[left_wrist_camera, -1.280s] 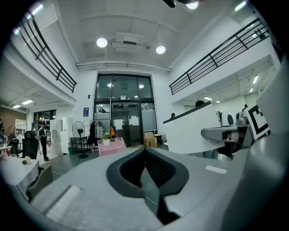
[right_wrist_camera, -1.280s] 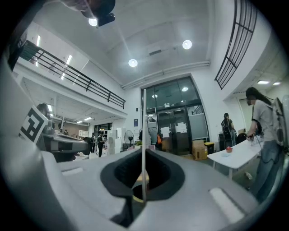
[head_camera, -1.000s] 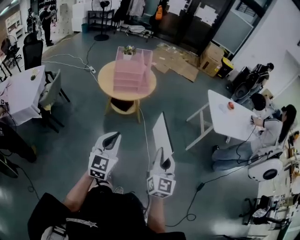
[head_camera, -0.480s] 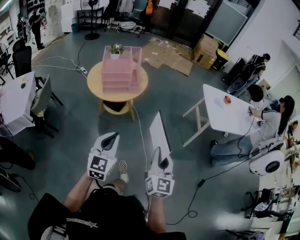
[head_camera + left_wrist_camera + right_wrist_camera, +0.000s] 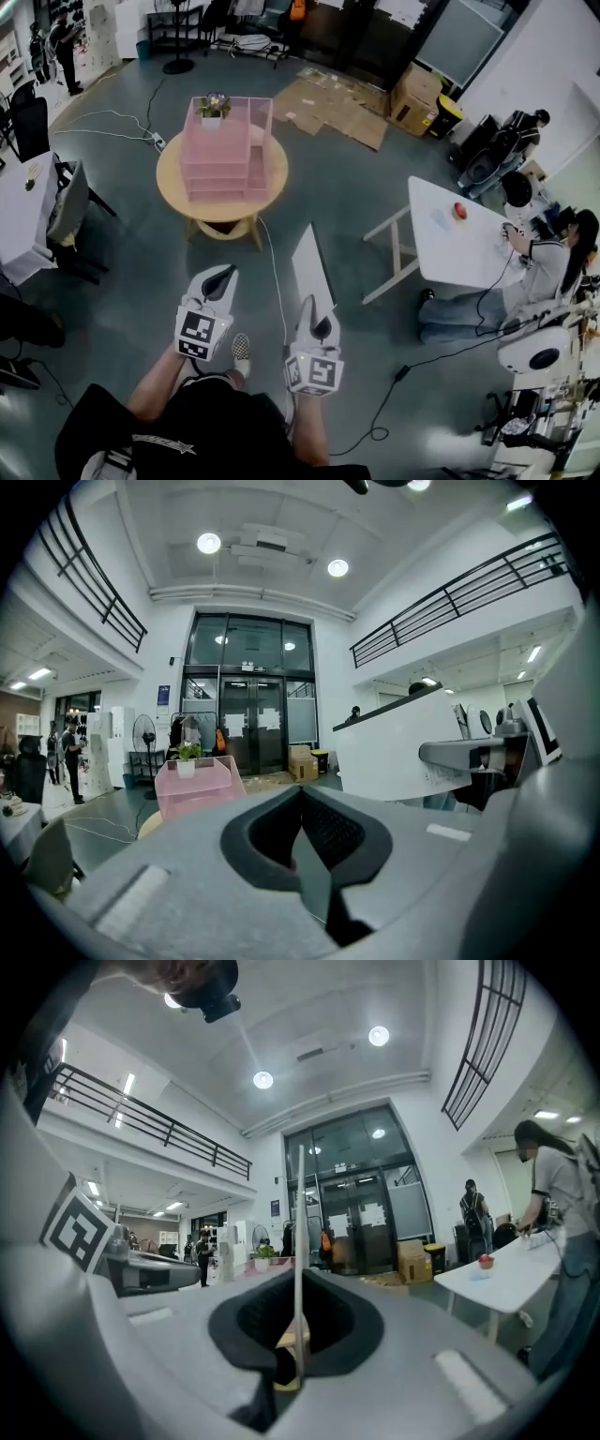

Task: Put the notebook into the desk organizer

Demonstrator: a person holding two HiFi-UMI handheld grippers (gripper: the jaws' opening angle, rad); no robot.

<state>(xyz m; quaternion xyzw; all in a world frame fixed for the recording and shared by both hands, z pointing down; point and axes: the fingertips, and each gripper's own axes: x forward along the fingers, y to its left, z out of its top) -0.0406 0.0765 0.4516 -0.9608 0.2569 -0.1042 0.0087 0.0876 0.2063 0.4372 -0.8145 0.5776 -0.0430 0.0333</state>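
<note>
Notebook point(image 5: 312, 267) is being pinched at its near edge by the closed right gripper point(image 5: 317, 317); judged thin, light, stiff. Left gripper point(image 5: 222, 277) is being held closed, empty.

Grey floor point(image 5: 131, 277), white table point(image 5: 459, 248), glass doors point(image 5: 248, 700), ceiling lights point(image 5: 208, 543).

Lab hall: work tables point(image 5: 452, 246), flattened cardboard point(image 5: 333, 94)

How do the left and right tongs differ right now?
The right tongs are shut on the notebook, which stands on edge; the left tongs are shut on nothing. In the head view, the left tongs reach a little further ahead than the right tongs. Both are closed, and both point toward the organizer on the round table.
</note>
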